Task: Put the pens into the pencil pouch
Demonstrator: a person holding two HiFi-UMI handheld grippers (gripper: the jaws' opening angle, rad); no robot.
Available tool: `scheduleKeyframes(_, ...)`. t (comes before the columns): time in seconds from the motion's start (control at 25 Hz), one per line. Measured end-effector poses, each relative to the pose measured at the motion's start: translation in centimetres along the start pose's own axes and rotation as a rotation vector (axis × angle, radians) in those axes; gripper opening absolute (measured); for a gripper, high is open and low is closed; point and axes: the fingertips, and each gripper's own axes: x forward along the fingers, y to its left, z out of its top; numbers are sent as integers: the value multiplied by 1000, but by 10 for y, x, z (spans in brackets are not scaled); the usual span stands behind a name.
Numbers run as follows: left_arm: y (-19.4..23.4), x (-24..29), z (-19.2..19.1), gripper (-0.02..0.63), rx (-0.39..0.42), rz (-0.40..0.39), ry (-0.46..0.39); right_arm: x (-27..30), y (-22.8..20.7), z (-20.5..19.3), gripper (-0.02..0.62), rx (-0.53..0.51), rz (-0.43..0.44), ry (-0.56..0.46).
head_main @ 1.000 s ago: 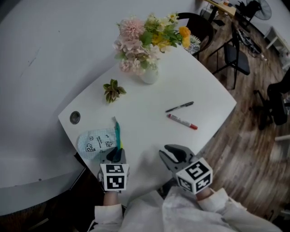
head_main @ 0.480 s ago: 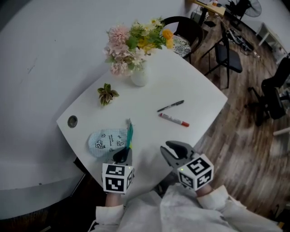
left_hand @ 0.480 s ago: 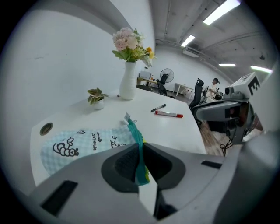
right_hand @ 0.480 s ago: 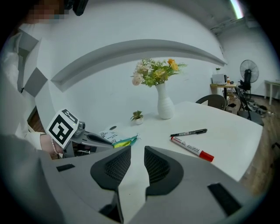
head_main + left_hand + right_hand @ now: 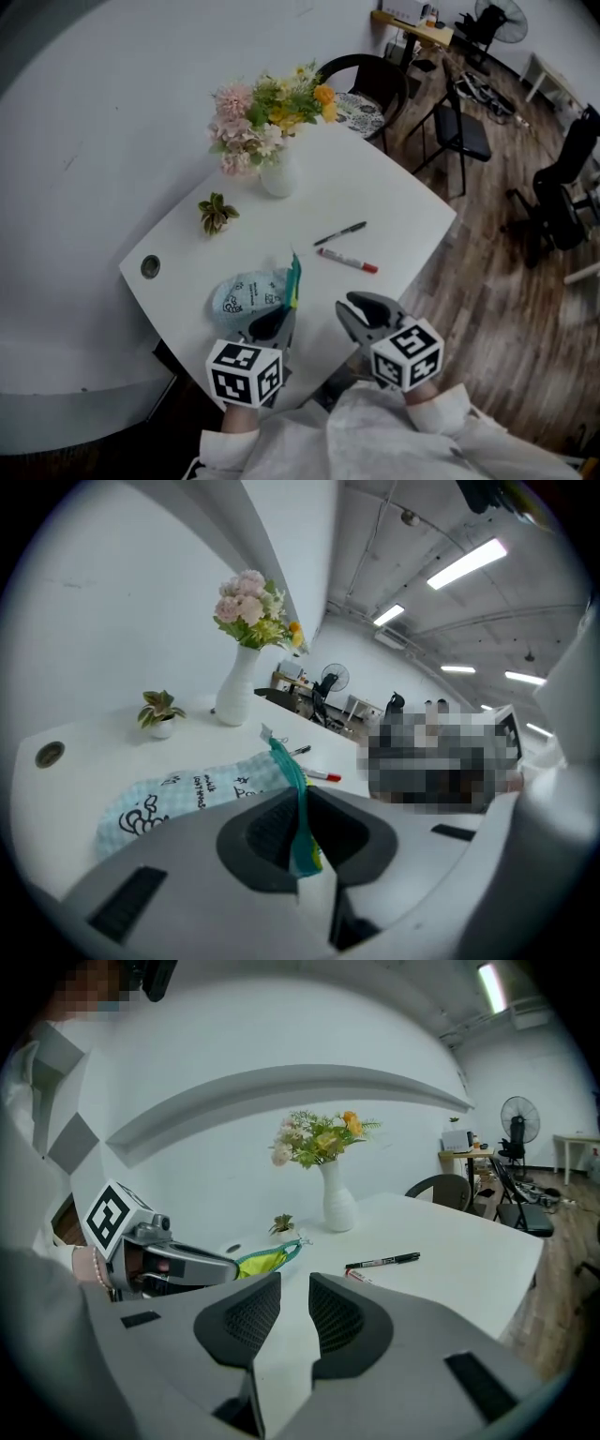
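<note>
Teal-zippered pencil pouch [image 5: 246, 292] clamped at its edge in left tongs [image 5: 278, 323], right tongs [image 5: 361, 314] parted, empty, just alongside

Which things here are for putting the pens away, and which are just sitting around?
For the job: pencil pouch, black pen, red-capped pen, left gripper shut on the pouch's edge, right gripper open and empty.
Just sitting around: vase of flowers, small potted plant, chairs.
</note>
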Motion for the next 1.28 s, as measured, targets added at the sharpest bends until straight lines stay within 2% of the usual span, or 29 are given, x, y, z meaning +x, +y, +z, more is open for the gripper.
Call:
scheduleKeyframes(0.12, -17, 2, 15, 32, -38, -84, -50, -3, -3, 2, 91, 6, -9, -9)
scheduleKeyframes(0.4, -43, -1, 44, 32, -100, -207, -147, -7, -8, 6, 91, 10, -19, -28)
scheduleKeyframes(0.64, -58, -9, 61, 32, -211, -338, -247, -7, -11, 7, 91, 8, -26, -29)
scheduleKeyframes(0.76, -56, -14, 66, 32, -294, -391, -301, -4, -11, 8, 91, 7, -25, -30)
scheduleKeyframes(1.0, -42, -25, 64, 32, -416, -441, -377, 6, -12, 6, 91, -5, -14, -9)
scheduleKeyframes(1.28, -24, -36, 59, 32, -434, -428, -412, 25, -17, 6, 91, -63, -20, 28)
